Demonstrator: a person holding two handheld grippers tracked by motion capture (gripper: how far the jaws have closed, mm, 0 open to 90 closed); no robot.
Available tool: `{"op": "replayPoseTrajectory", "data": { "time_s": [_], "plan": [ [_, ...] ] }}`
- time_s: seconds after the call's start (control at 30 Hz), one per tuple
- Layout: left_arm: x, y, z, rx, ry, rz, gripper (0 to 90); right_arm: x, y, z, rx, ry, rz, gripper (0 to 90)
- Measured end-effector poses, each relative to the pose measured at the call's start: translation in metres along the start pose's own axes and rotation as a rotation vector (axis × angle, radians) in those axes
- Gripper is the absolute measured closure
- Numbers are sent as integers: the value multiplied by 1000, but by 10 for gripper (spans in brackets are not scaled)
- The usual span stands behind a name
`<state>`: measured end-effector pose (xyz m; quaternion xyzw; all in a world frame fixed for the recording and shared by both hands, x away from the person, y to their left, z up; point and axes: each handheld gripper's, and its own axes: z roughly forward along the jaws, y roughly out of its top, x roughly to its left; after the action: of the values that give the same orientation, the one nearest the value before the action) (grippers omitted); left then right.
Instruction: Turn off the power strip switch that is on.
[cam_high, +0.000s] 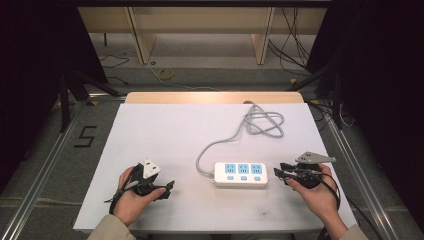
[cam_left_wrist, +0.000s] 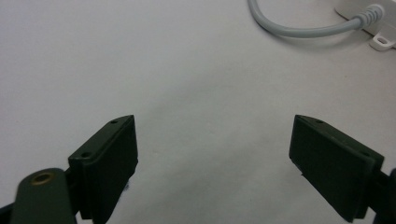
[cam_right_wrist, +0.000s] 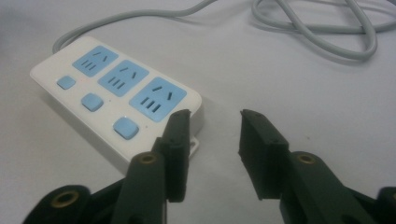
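Observation:
A white power strip (cam_high: 241, 174) with three blue sockets and three blue buttons lies near the front middle of the white table. Its grey cable (cam_high: 263, 121) runs back and coils at the far right. My right gripper (cam_high: 281, 172) sits just right of the strip, open, nothing between its jaws; in the right gripper view the power strip (cam_right_wrist: 116, 93) lies close ahead at the left of the right gripper (cam_right_wrist: 214, 116). My left gripper (cam_high: 167, 187) rests at the front left, open wide over bare table, as the left gripper (cam_left_wrist: 214, 135) shows, with the cable (cam_left_wrist: 299, 28) beyond.
The white table (cam_high: 165, 135) has a wooden strip along its far edge. Beyond it are wooden shelving legs, floor cables and dark curtains on both sides. A floor mark like a 5 (cam_high: 86, 136) lies left of the table.

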<state>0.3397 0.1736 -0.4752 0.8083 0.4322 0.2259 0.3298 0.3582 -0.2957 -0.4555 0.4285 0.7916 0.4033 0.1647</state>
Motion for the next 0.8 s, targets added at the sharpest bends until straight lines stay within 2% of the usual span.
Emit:
{"op": "replayPoseTrajectory", "data": {
  "time_s": [0.03, 0.07, 0.13, 0.17, 0.33, 0.43, 0.67, 0.8],
  "plan": [
    [0, 0, 0, 1, 2, 2, 151, 0, 0, 0, 0, 0, 0, 648],
    [0, 0, 0, 1, 4, 1, 151, 1, 1, -1, 2, -1, -11, 699],
    [1, -1, 0, -1, 7, 1, 152, 1, 2, -2, 3, -3, -18, 722],
    [0, -1, 0, 0, 8, 0, 153, 2, 3, -3, 6, 0, -28, 772],
    [0, -1, 0, -3, 11, -1, 153, 6, 6, -4, 11, -3, -58, 892],
    [0, -1, 0, -5, 9, -3, 153, 6, 7, -4, 11, -2, -53, 900],
    [1, -1, 0, -4, 13, -4, 154, 10, 11, -2, 17, -8, -97, 900],
    [1, -1, 0, -7, 17, -3, 154, 13, 13, -1, 25, -13, -105, 900]
  ]
}}
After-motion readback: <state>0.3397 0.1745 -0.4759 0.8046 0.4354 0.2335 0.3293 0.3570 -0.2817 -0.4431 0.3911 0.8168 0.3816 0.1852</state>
